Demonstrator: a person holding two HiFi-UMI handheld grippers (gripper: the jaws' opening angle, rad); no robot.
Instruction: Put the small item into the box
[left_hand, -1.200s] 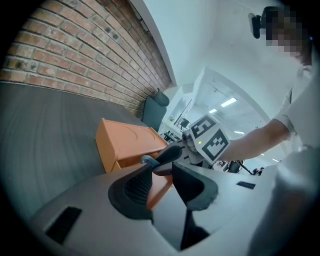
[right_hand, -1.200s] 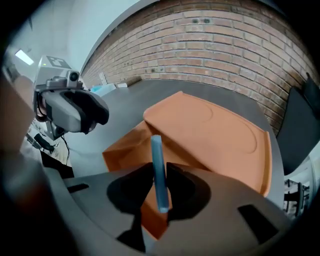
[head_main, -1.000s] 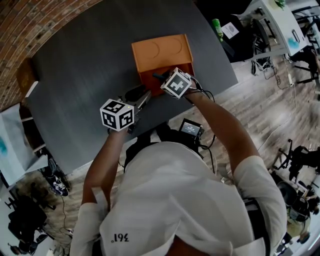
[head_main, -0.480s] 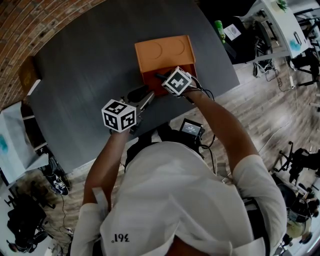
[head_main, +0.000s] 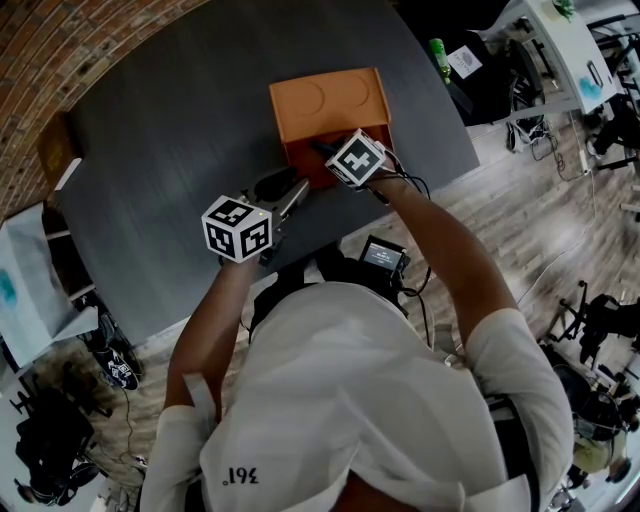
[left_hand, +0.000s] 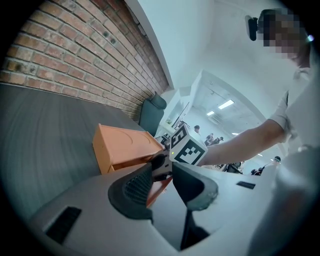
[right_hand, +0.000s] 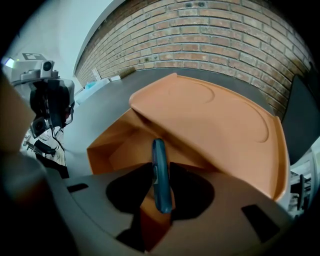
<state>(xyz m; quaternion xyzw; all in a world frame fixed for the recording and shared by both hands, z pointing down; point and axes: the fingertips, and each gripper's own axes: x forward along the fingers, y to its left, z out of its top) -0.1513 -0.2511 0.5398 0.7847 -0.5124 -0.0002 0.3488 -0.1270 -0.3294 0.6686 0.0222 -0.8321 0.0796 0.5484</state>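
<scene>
1. The small item (right_hand: 160, 165), a thin blue piece standing on edge, is between the fingers (right_hand: 131, 189) of the right gripper (right_hand: 161, 186). It hangs over the open part of the orange box (right_hand: 220, 120) and has not yet come to rest inside.
2. Those fingers have just been easing apart. Even so, the item sits upright between them with a pad close against each side, and I can see no gap, so I take it as held for now.
3. The box lies on the dark surface (head_main: 170, 140) with its lid tipped back. Its hollow faces the person, directly under the right gripper, which points steeply down into it.
4. The left gripper (left_hand: 162, 176) waits beside the box's near corner, close to the surface. Its fingers are apart with nothing between them, and through the gap I see only the box and the other gripper's marker cube (left_hand: 189, 149).
5. As I judge it, the carry is done and the item is lined up over the opening. What is left is the release itself, letting the piece drop clear into the box, then drawing the right gripper out. Whether the lid is to be closed afterwards, the task does not say.
</scene>
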